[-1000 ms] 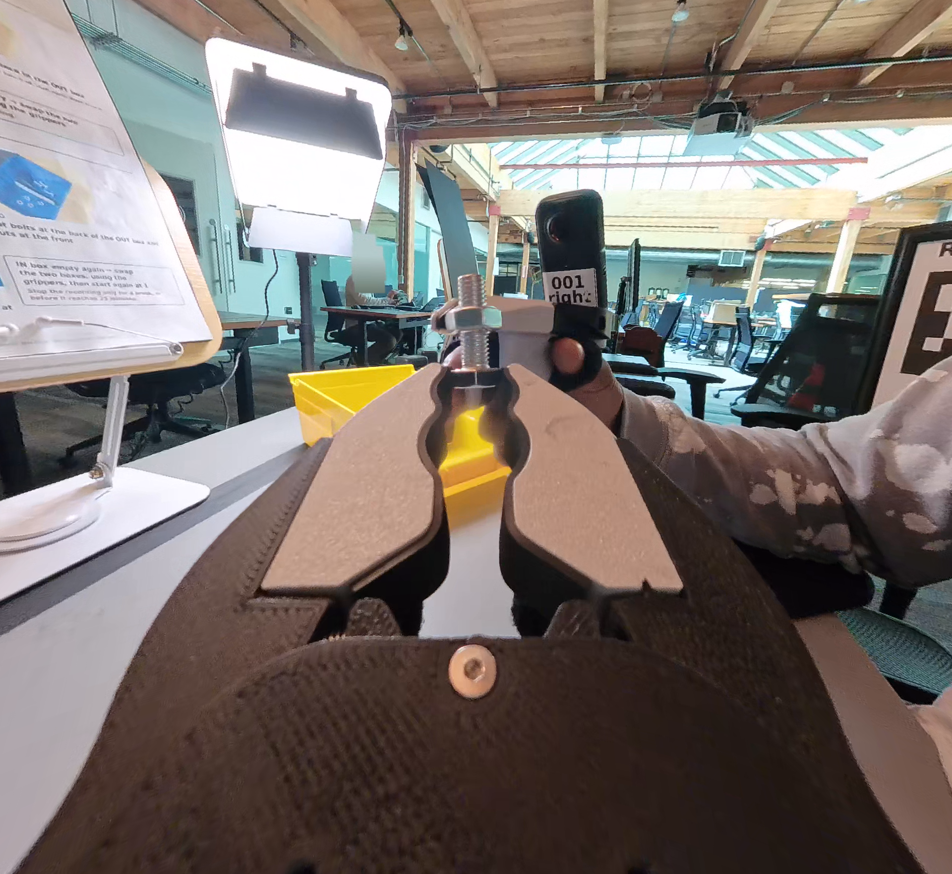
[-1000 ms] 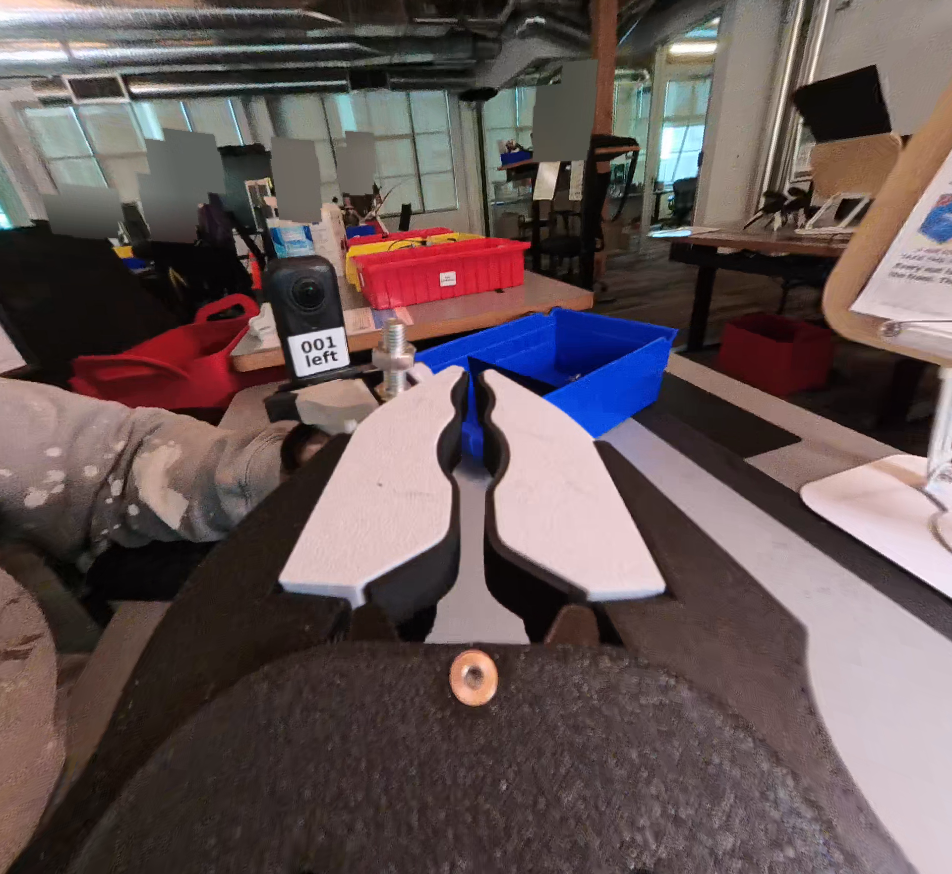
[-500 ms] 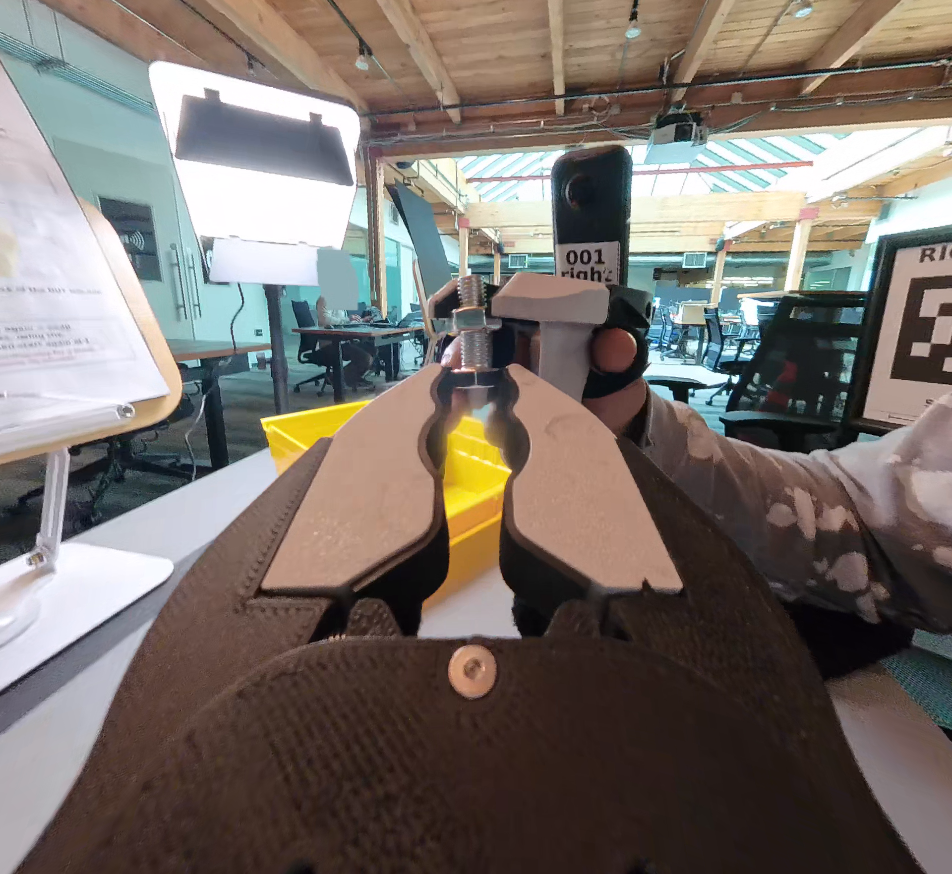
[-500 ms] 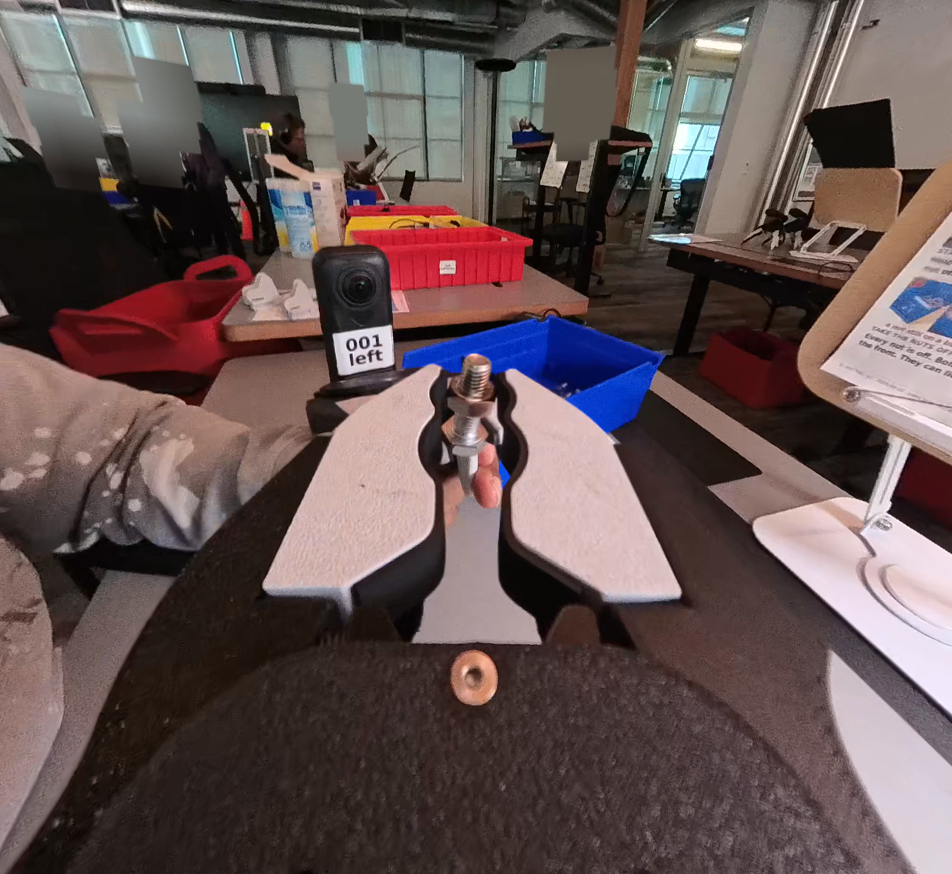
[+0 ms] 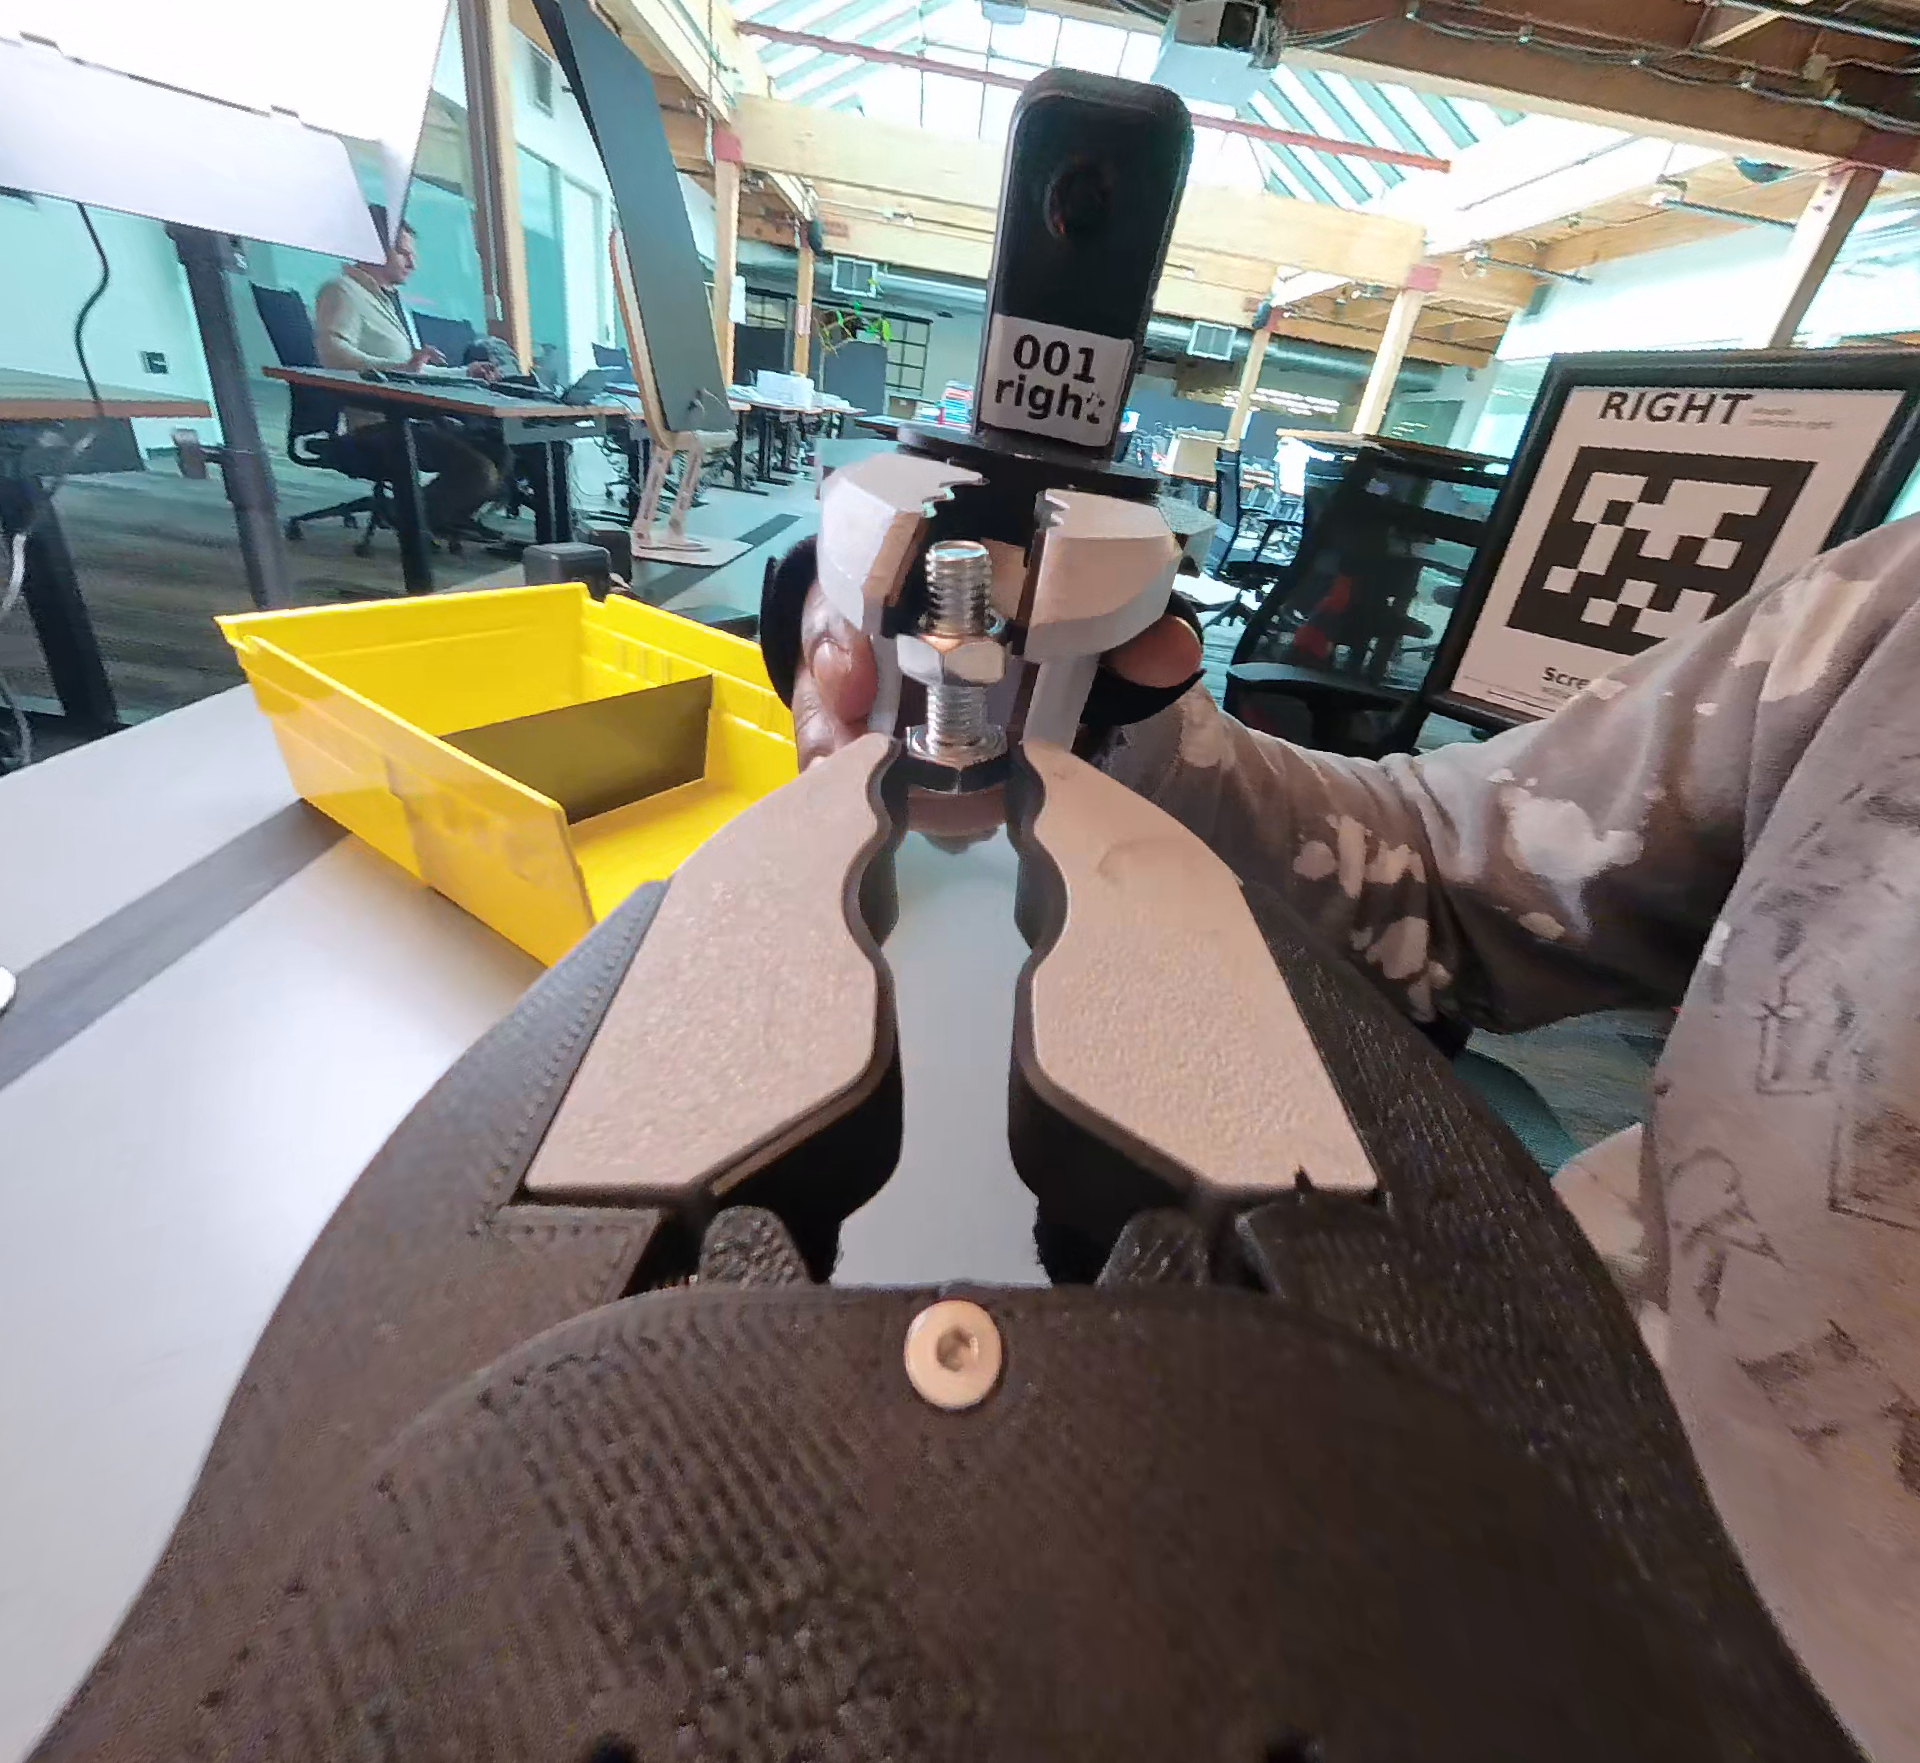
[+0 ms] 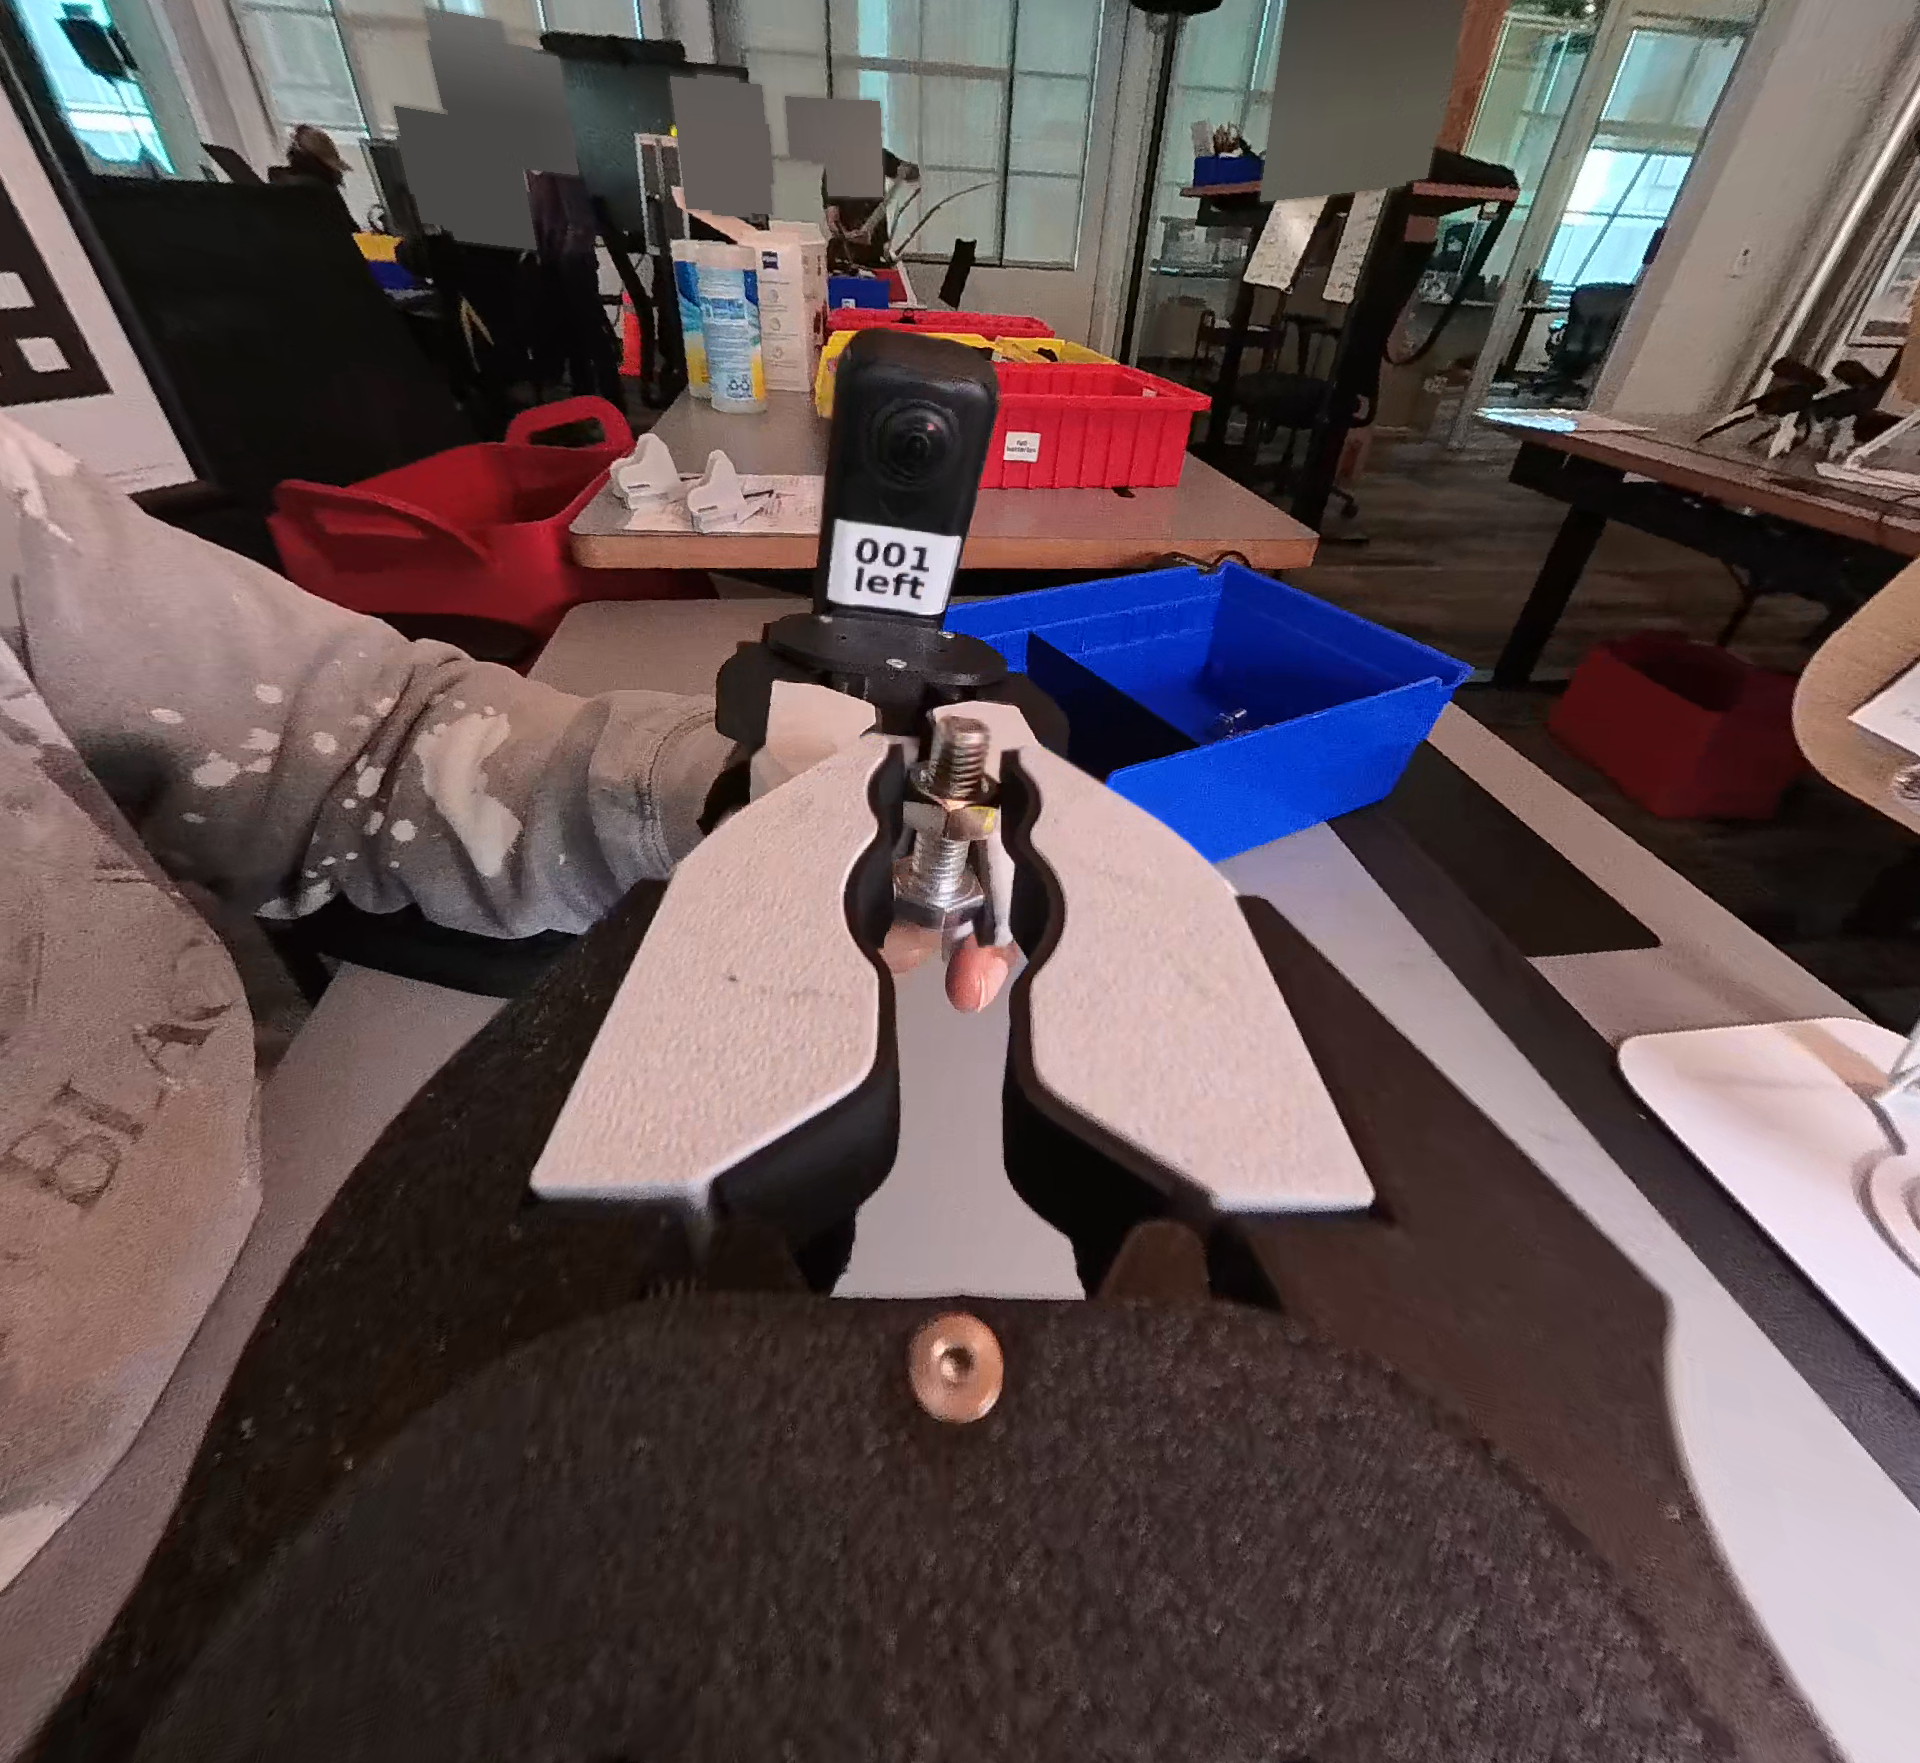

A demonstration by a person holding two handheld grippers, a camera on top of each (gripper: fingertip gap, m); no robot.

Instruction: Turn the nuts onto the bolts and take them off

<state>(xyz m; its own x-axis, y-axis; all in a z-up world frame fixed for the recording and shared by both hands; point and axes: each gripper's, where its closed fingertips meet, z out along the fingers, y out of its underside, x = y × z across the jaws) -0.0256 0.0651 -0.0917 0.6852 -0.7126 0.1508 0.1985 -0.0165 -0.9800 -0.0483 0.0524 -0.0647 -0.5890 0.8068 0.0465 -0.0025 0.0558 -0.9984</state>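
A steel bolt (image 5: 956, 586) stands upright in mid-air above the grey table (image 5: 208, 1038). My left gripper (image 5: 953, 757) is shut on the bolt's head at the bottom. A hex nut (image 5: 961, 664) sits about halfway up the thread. My right gripper (image 5: 966, 643) faces the left one, its two pale fingers closed on either side of the nut. In the right wrist view the right gripper (image 6: 951, 763) holds the nut (image 6: 948, 814) on the bolt (image 6: 940, 856), with the left gripper's finger (image 6: 810, 726) behind. The bolt's head is partly hidden.
A yellow bin (image 5: 468, 737) stands on the table to the left of the left gripper. A blue bin (image 6: 1226, 705) with a small part inside stands beyond the right gripper. A white stand base (image 6: 1766, 1152) lies at the right. A framed marker sign (image 5: 1683, 529) stands behind the sleeve.
The right gripper was shut and empty beside the bolt, then opened, swung in front of the left gripper and closed around the nut. The left gripper kept its hold and turned right.
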